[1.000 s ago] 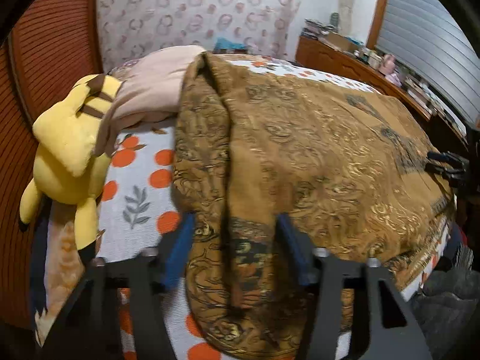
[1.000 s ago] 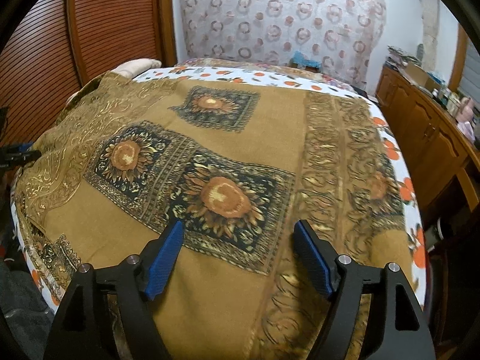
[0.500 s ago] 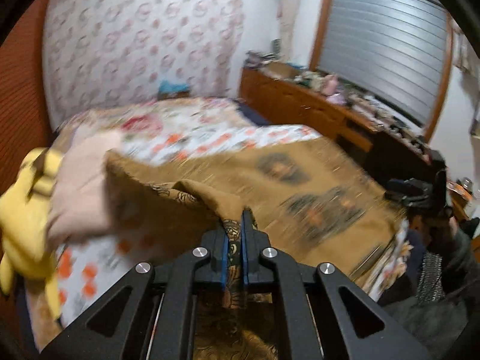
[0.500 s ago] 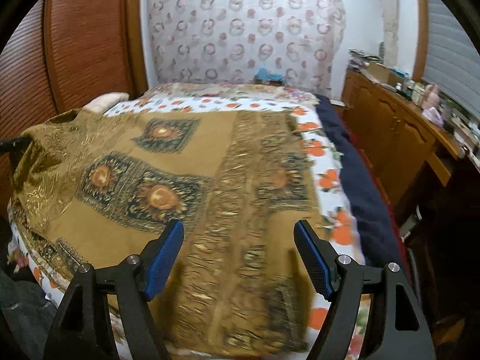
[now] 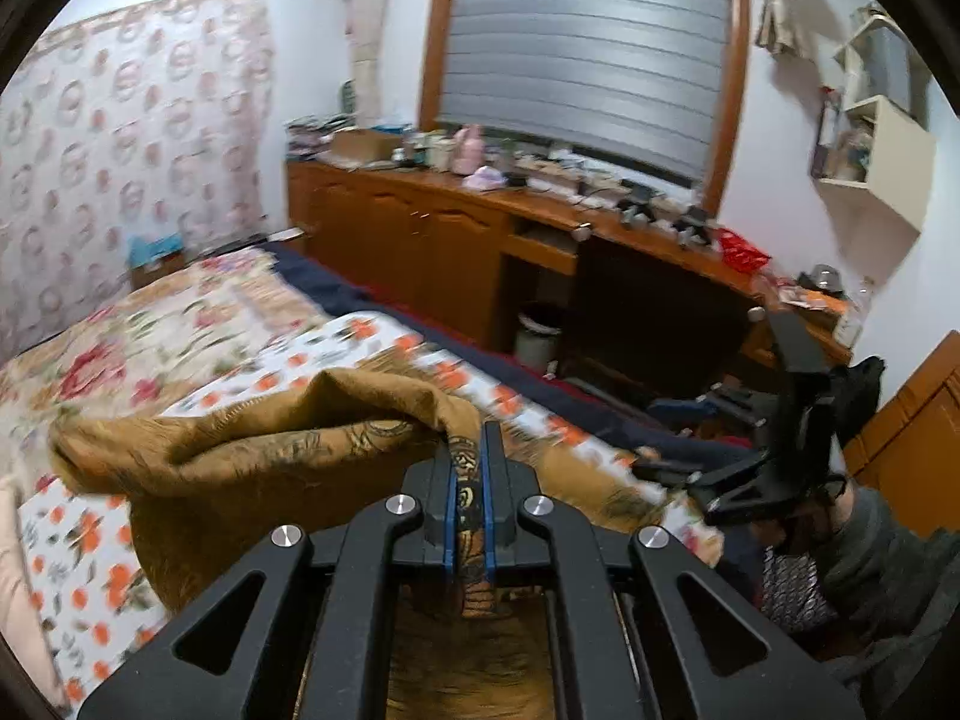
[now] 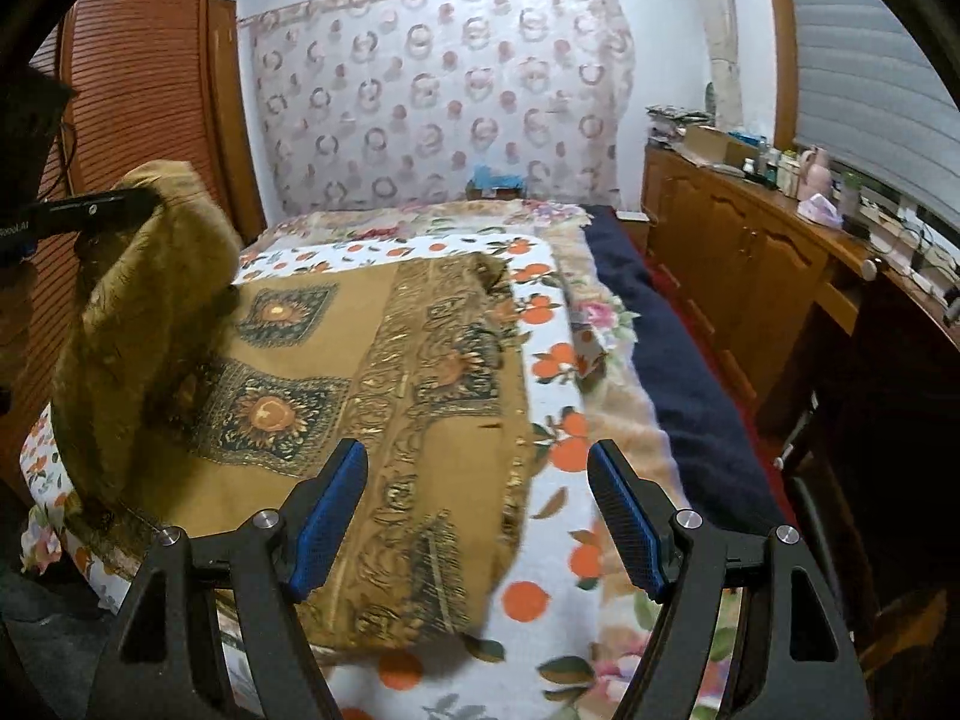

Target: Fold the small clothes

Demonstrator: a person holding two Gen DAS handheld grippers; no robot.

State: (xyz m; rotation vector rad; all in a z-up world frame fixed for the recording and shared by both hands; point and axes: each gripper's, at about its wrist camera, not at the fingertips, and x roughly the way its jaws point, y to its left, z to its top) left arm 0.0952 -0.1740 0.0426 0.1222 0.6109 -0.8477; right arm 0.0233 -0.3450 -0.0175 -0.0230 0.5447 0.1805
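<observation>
Fold is barely begun, approx. the first lift. Left gripper [image 5: 468,504] is clenched on one edge of the brown scarf [image 6: 336,396], raising it off the bed [image 6: 552,564] (that side hangs in a bunch). Right gripper [image 6: 477,516] hovers w/ jaws wide, nothing in them, over the scarf's other side, which lies flat. Left to do: lay the lifted half across, smooth, fold again.

Even indoor light, strong fisheye bending with dark corners, and motion blur perhaps worst across the bedspread [image 5: 180,360].
</observation>
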